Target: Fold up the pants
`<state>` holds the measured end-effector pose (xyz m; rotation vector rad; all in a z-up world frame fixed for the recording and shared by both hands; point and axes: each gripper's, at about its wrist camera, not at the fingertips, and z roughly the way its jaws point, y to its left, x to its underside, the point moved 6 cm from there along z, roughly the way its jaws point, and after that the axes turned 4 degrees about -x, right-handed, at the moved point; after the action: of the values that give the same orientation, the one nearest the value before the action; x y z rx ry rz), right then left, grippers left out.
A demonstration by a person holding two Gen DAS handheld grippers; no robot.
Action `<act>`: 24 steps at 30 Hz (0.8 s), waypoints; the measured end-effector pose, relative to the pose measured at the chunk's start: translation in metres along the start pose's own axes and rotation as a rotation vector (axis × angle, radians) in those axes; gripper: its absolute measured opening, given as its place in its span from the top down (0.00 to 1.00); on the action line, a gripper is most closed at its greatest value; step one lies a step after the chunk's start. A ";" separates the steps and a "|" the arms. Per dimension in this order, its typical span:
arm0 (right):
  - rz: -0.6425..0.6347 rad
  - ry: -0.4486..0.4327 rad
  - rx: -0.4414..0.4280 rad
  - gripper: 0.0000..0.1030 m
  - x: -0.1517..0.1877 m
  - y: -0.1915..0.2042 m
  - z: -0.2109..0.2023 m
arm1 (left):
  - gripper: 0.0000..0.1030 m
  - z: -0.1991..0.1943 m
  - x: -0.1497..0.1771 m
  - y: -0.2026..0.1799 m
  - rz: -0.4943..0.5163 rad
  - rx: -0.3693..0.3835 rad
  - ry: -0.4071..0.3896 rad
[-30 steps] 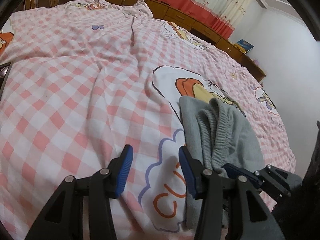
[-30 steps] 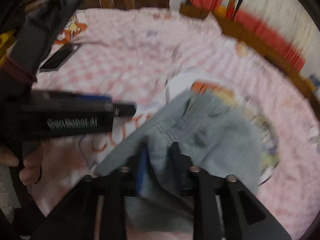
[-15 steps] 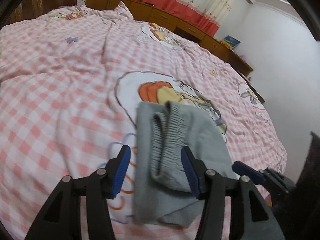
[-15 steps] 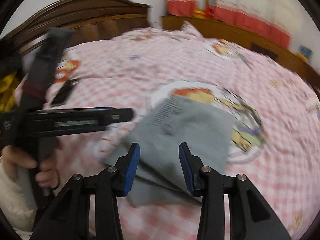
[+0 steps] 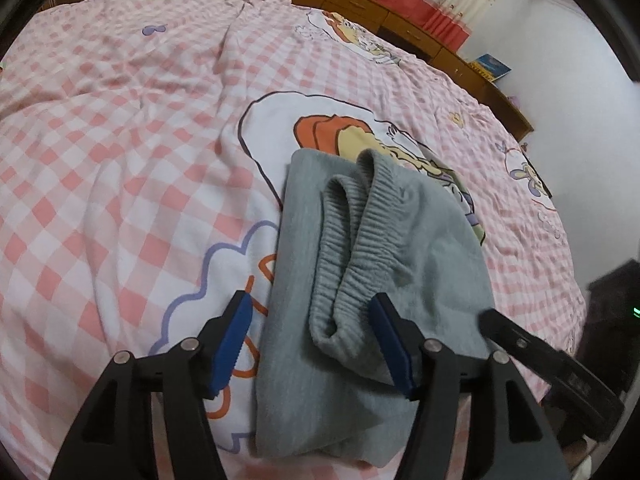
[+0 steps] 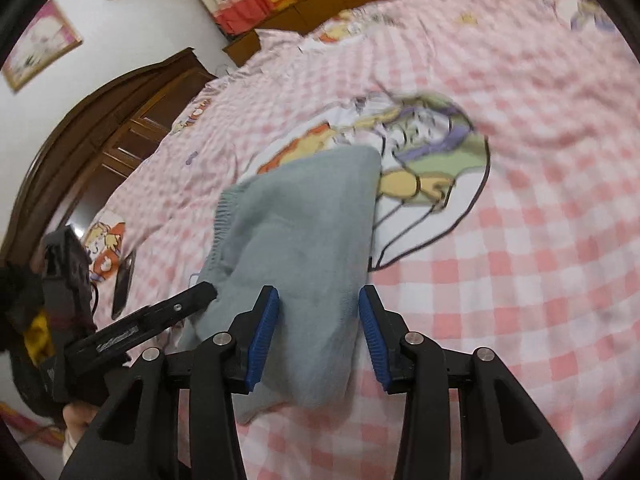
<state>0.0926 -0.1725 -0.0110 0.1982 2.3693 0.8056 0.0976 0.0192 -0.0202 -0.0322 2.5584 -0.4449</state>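
Observation:
Grey folded pants (image 5: 296, 240) lie on the pink checked bed sheet (image 5: 120, 120), the ribbed waistband (image 5: 352, 232) doubled on top. My left gripper (image 5: 310, 304) hovers over their near end. Its jaws are opening, with the waistband fold between the blue pads and not pinched. My right gripper (image 6: 319, 298) is open over the pants' (image 6: 304, 216) near edge, cloth lying between its pads but not squeezed. One finger (image 5: 516, 340) of the right gripper shows at lower right in the left wrist view. A finger (image 6: 180, 308) of the left gripper shows at left in the right wrist view.
A dark phone (image 6: 122, 284) lies on the sheet to the left of the pants. A hand (image 6: 76, 420) holds the left gripper's handle. A wooden headboard (image 6: 100, 120) and low wooden cabinets (image 5: 400, 12) border the bed, and a white wall stands at right.
My right gripper let go of the grey cloth, spread its jaws and rolled as it swung sideways. My left gripper slid over so the pants now lie between its wider jaws.

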 end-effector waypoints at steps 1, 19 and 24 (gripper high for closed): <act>0.018 0.003 -0.016 0.57 0.000 -0.003 0.003 | 0.38 0.000 -0.001 -0.001 0.015 0.000 0.005; 0.048 0.008 -0.189 0.75 -0.021 -0.013 0.028 | 0.73 0.015 -0.032 -0.014 -0.036 0.112 -0.024; -0.056 -0.071 -0.165 0.77 -0.050 0.007 -0.003 | 0.80 -0.014 -0.043 -0.035 0.015 0.182 -0.120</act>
<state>0.1300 -0.1848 0.0204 0.0899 2.2198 0.9469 0.1246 -0.0049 0.0237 0.0252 2.3895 -0.6486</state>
